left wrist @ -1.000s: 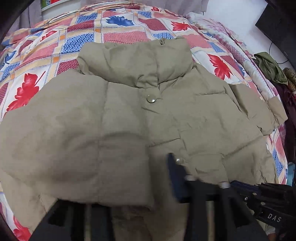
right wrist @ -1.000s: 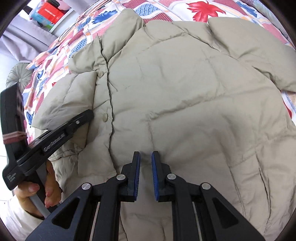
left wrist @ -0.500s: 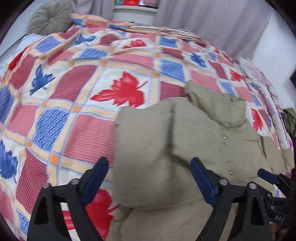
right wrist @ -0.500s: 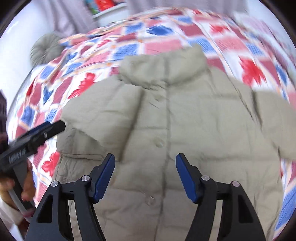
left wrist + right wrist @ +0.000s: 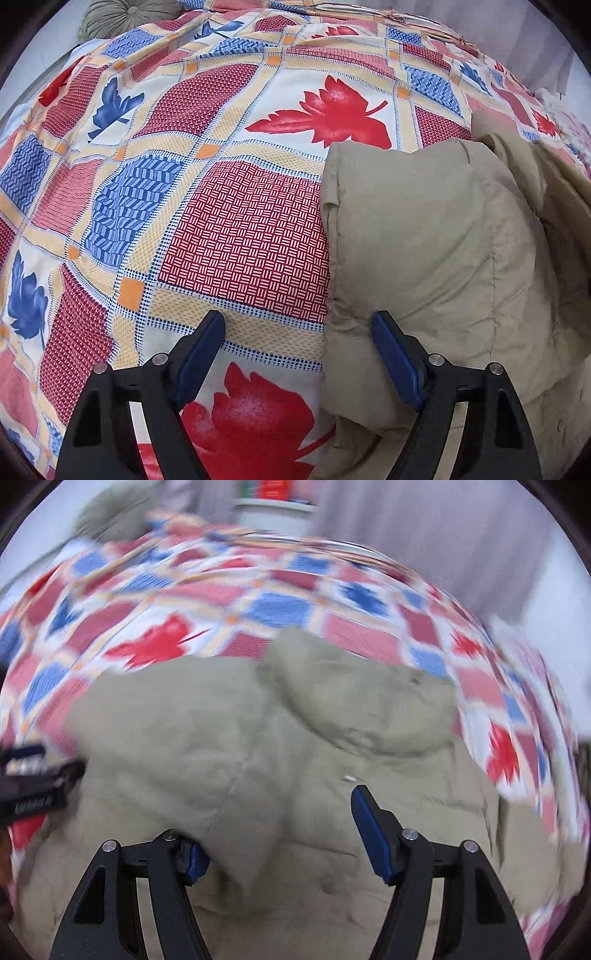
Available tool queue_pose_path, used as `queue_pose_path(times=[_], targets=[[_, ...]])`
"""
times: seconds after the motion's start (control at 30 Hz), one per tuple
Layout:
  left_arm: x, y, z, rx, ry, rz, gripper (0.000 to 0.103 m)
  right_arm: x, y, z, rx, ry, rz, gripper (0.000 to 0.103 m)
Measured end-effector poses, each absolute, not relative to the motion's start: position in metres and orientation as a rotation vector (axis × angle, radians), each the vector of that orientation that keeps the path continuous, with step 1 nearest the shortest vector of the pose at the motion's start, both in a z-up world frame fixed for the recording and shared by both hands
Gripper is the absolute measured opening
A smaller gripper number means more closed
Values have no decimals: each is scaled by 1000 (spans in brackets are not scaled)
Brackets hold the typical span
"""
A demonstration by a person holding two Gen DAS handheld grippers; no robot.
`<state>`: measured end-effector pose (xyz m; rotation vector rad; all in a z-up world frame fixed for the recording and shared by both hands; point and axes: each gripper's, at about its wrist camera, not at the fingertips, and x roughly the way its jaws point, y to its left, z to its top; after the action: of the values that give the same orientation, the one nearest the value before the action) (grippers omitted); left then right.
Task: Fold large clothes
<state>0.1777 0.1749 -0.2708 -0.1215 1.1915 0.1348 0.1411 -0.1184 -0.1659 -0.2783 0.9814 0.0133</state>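
The left gripper (image 5: 299, 354) stood spread over the patchwork quilt (image 5: 236, 236), its right pad at the puffy khaki jacket (image 5: 424, 236), gripping nothing. The right gripper (image 5: 277, 834) gaped above the jacket's quilted front, folded sleeve between its pads, unpinched.

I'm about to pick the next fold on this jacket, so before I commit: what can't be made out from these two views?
- Left wrist view: most of the khaki padded jacket is cut off by the right edge; only a folded sleeve shows.
- Right wrist view: motion blur smears the jacket's collar and snaps.
- Right wrist view: the jacket's hem is hidden below the right tongs.
- Right wrist view: the left tongs are cropped at the left edge and blurred.
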Motion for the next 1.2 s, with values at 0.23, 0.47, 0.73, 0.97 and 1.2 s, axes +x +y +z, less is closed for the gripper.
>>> queue_pose_path(times=[0.23, 0.47, 0.73, 0.97, 1.2], targets=[[175, 175, -237, -127, 1171, 100, 58, 119, -267, -171, 407, 1110, -137, 72], [190, 133, -214, -71, 1106, 9, 58, 113, -262, -144, 354, 1045, -58, 29], [195, 109, -257, -29, 1184, 39, 59, 136, -254, -204, 187, 1165, -97, 21], [191, 91, -237, 78, 1212, 53, 59, 106, -313, -193, 430, 1180, -84, 27], [176, 59, -219, 110, 1254, 28, 59, 63, -349, -172, 597, 1172, -76, 47]])
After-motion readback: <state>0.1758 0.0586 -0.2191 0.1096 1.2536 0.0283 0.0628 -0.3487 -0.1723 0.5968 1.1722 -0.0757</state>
